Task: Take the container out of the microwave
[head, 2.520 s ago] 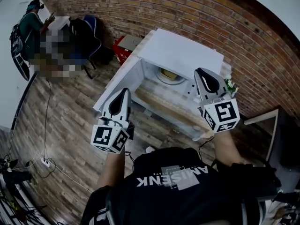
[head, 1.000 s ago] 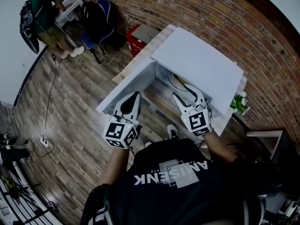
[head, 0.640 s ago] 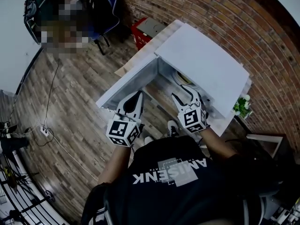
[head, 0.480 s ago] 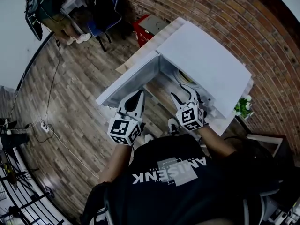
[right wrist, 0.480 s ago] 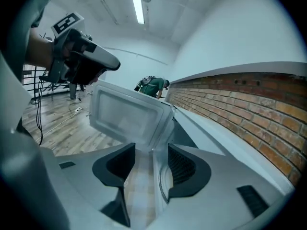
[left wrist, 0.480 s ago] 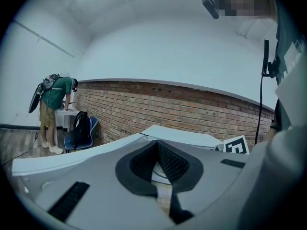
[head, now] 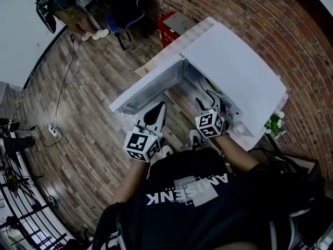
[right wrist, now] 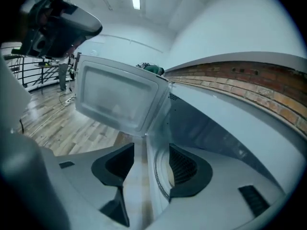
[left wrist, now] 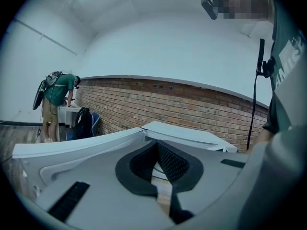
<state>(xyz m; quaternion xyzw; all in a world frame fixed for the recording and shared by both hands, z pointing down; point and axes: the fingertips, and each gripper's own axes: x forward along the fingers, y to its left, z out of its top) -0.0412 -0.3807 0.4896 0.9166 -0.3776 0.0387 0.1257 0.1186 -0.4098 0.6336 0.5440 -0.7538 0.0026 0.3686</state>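
The white microwave stands with its door swung wide to the left. Only a pale yellowish sliver of the container shows inside, on the round turntable. My right gripper reaches into the oven's mouth. Its jaws have just been opening and stand open, with nothing pressed between them; the turntable's rim lies just ahead. My left gripper hovers below the open door, tips together, holding nothing.
A brick wall backs the microwave. A small plant sits at its right and a red box behind it. A person in a green shirt bends over a far table. A cable and power strip lie on the wooden floor.
My right gripper has dropped from beside the microwave into its opening. The left gripper has sunk a little below the door. The head view has shifted closer over the oven.
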